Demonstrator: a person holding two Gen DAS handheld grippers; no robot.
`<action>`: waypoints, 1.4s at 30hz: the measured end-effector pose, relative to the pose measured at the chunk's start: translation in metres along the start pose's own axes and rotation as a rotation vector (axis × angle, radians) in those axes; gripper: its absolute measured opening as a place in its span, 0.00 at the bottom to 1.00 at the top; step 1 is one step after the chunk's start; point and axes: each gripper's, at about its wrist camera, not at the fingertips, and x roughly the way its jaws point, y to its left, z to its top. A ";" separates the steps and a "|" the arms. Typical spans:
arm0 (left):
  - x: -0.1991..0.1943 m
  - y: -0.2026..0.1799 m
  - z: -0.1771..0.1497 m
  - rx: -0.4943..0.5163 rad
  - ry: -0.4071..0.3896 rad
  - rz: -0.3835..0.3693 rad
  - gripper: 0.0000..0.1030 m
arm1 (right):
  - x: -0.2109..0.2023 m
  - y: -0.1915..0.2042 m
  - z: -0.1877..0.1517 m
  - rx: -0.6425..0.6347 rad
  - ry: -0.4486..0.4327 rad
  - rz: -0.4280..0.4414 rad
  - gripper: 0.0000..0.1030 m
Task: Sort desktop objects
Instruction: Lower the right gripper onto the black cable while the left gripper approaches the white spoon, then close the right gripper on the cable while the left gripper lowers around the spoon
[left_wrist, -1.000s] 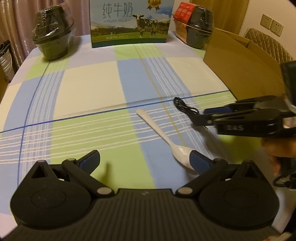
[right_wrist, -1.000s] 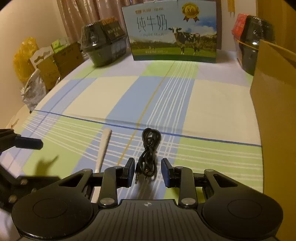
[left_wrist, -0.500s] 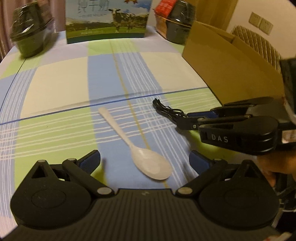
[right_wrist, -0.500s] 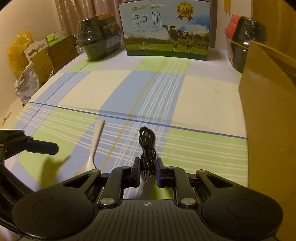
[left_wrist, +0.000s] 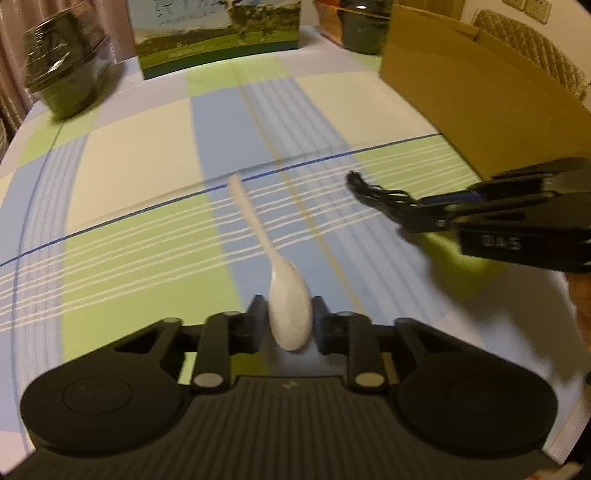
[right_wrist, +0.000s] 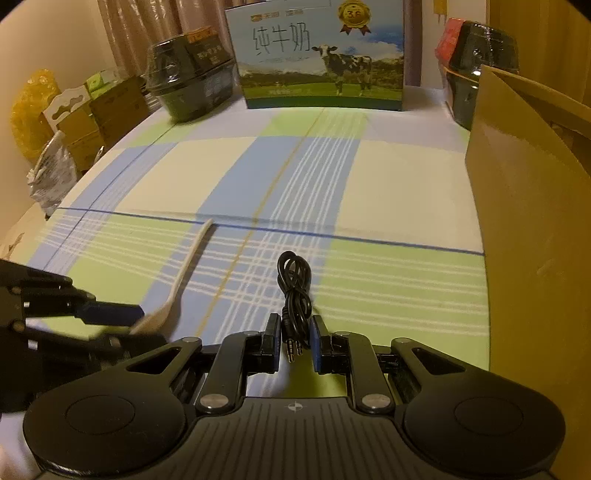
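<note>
White plastic spoon (left_wrist: 275, 266) lies dead centre for the left gripper (left_wrist: 288, 317): bowl between the jaws, handle pointing straight ahead along the fingers. The jaws are drawn in on either side of the bowl; whether they truly pinch it, I cannot tell. Over on the right gripper (right_wrist: 294, 341), the jaws flank the plug end of the black cable (right_wrist: 294, 291), its coil stretching forward across the checked surface (right_wrist: 388, 184). Cardboard box (right_wrist: 532, 229) stands just right, nearer that hand.
</note>
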 end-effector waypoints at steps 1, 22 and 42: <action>-0.001 0.003 -0.001 -0.001 0.004 0.008 0.12 | -0.002 0.002 -0.002 -0.001 0.003 0.004 0.12; -0.010 0.021 -0.012 -0.092 -0.035 0.017 0.45 | -0.005 0.015 -0.017 0.024 0.027 0.001 0.13; -0.004 0.023 -0.010 -0.142 -0.065 0.020 0.27 | -0.007 0.010 -0.015 0.068 -0.001 0.002 0.50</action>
